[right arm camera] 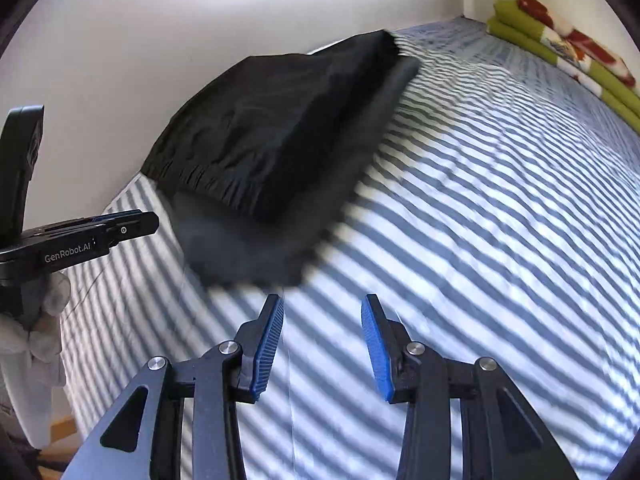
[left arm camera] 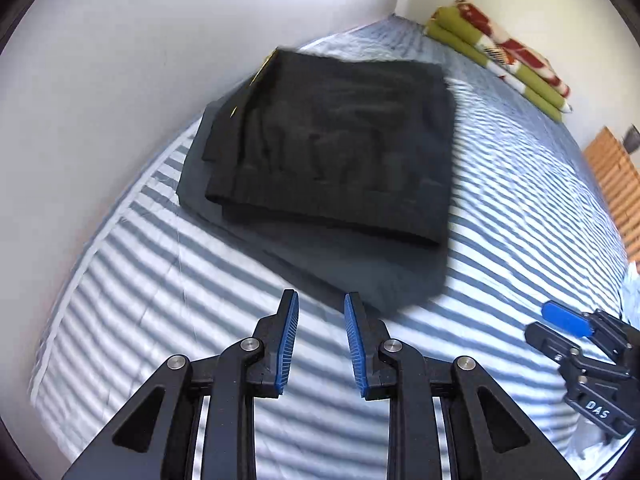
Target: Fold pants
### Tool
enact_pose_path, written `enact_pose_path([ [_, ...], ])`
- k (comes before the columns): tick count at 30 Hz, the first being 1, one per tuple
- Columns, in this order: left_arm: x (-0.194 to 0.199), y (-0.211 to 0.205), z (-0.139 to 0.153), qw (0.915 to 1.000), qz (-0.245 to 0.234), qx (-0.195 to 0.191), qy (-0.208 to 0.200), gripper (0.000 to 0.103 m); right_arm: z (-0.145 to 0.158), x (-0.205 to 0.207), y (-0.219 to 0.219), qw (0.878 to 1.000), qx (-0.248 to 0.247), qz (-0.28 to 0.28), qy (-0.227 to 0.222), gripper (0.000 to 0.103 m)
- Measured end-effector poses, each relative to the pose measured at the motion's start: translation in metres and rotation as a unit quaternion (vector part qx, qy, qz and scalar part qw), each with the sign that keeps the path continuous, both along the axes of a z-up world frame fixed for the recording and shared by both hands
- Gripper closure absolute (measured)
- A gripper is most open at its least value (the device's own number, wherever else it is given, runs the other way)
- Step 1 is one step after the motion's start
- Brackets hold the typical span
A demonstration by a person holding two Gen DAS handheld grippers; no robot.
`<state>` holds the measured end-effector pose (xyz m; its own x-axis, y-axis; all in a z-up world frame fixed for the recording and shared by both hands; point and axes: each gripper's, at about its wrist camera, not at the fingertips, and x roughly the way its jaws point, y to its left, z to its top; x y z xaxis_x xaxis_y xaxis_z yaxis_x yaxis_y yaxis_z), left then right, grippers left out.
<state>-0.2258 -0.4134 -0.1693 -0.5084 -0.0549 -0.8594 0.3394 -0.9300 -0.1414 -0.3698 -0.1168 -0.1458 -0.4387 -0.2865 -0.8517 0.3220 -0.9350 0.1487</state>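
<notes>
Black pants (left arm camera: 332, 148) lie folded into a flat rectangle on the blue-and-white striped bed, on top of a folded dark grey garment (left arm camera: 360, 264). My left gripper (left arm camera: 321, 298) hovers open just short of the stack's near edge, holding nothing. In the right wrist view the same black pants (right arm camera: 272, 132) rest on the grey garment (right arm camera: 248, 248), and my right gripper (right arm camera: 322, 301) is open above the sheet a little in front of them. Each gripper shows in the other's view: the right gripper (left arm camera: 538, 322) at the right edge, the left gripper (right arm camera: 148, 220) at the left edge.
A white wall (left arm camera: 140, 80) runs along the far side of the bed, close behind the stack. A folded green, red and white blanket (left arm camera: 500, 52) lies at the head end. Wooden slats (left arm camera: 612, 168) stand at the right. A gloved hand (right arm camera: 44, 320) holds the left gripper.
</notes>
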Motion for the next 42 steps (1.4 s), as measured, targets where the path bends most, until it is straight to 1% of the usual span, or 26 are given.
enact_pose_path([
  [1, 0.009, 0.015, 0.012, 0.9999, -0.005, -0.004, 0.01, 0.076, 0.009, 0.014, 0.009, 1.0, -0.002, -0.003, 0.004, 0.066],
  [2, 0.015, 0.03, 0.024, 0.9997, -0.01, -0.01, 0.019, 0.072, 0.02, 0.028, 0.02, 1.0, -0.004, -0.006, 0.008, 0.066],
  [5, 0.051, 0.081, 0.069, 0.9968, -0.037, -0.033, 0.063, 0.064, 0.059, 0.078, 0.051, 0.999, -0.002, -0.016, 0.035, 0.066],
  [7, 0.071, 0.107, 0.094, 0.9941, -0.055, -0.037, 0.086, 0.063, 0.084, 0.111, 0.067, 0.998, 0.003, -0.018, 0.06, 0.066],
  [10, 0.115, 0.161, 0.139, 0.9884, -0.085, -0.053, 0.114, 0.063, 0.122, 0.168, 0.091, 0.995, 0.006, -0.022, 0.094, 0.066],
  [11, 0.129, 0.179, 0.15, 0.9861, -0.095, -0.056, 0.125, 0.063, 0.131, 0.183, 0.098, 0.994, 0.007, -0.026, 0.102, 0.066],
  [13, 0.16, 0.214, 0.173, 0.9811, -0.114, -0.053, 0.147, 0.062, 0.152, 0.218, 0.113, 0.992, 0.011, -0.035, 0.124, 0.066],
  [16, 0.204, 0.269, 0.209, 0.973, -0.134, -0.056, 0.18, 0.057, 0.171, 0.266, 0.128, 0.988, 0.005, -0.046, 0.146, 0.066],
  [19, 0.245, 0.321, 0.243, 0.9644, -0.159, -0.058, 0.203, 0.056, 0.188, 0.309, 0.151, 0.985, -0.013, -0.064, 0.162, 0.066],
  [22, 0.271, 0.363, 0.269, 0.956, -0.183, -0.071, 0.218, 0.056, 0.201, 0.342, 0.174, 0.981, -0.022, -0.079, 0.174, 0.066],
  [24, 0.287, 0.393, 0.294, 0.9508, -0.196, -0.08, 0.226, 0.056, 0.208, 0.361, 0.188, 0.979, -0.023, -0.087, 0.182, 0.066],
  [26, 0.298, 0.413, 0.305, 0.9469, -0.202, -0.09, 0.234, 0.052, 0.213, 0.375, 0.2, 0.977, -0.017, -0.097, 0.191, 0.065],
  [28, 0.306, 0.425, 0.306, 0.9465, -0.201, -0.089, 0.236, 0.047, 0.214, 0.386, 0.211, 0.975, -0.013, -0.106, 0.197, 0.065],
  [30, 0.312, 0.429, 0.294, 0.9501, -0.195, -0.084, 0.228, 0.046, 0.209, 0.394, 0.218, 0.974, -0.009, -0.113, 0.198, 0.065],
  [32, 0.317, 0.427, 0.274, 0.9563, -0.182, -0.078, 0.215, 0.046, 0.199, 0.398, 0.222, 0.973, -0.001, -0.122, 0.195, 0.064],
  [34, 0.308, 0.401, 0.235, 0.9626, -0.168, -0.076, 0.199, 0.046, 0.187, 0.402, 0.225, 0.974, 0.003, -0.127, 0.187, 0.064],
  [36, 0.314, 0.39, 0.213, 0.9678, -0.15, -0.082, 0.185, 0.045, 0.173, 0.407, 0.228, 0.976, 0.002, -0.129, 0.177, 0.064],
  [37, 0.319, 0.386, 0.205, 0.9698, -0.14, -0.084, 0.182, 0.042, 0.168, 0.41, 0.229, 0.976, 0.001, -0.13, 0.173, 0.064],
  [38, 0.319, 0.375, 0.195, 0.9716, -0.13, -0.083, 0.18, 0.036, 0.163, 0.414, 0.229, 0.976, 0.002, -0.133, 0.17, 0.064],
  [40, 0.328, 0.362, 0.182, 0.9755, -0.108, -0.071, 0.178, 0.028, 0.156, 0.423, 0.231, 0.975, 0.006, -0.14, 0.171, 0.064],
  [41, 0.332, 0.356, 0.176, 0.9772, -0.1, -0.066, 0.175, 0.024, 0.153, 0.429, 0.231, 0.974, 0.007, -0.145, 0.174, 0.064],
  [42, 0.337, 0.352, 0.171, 0.9784, -0.094, -0.067, 0.172, 0.023, 0.151, 0.434, 0.231, 0.973, 0.008, -0.149, 0.177, 0.062],
])
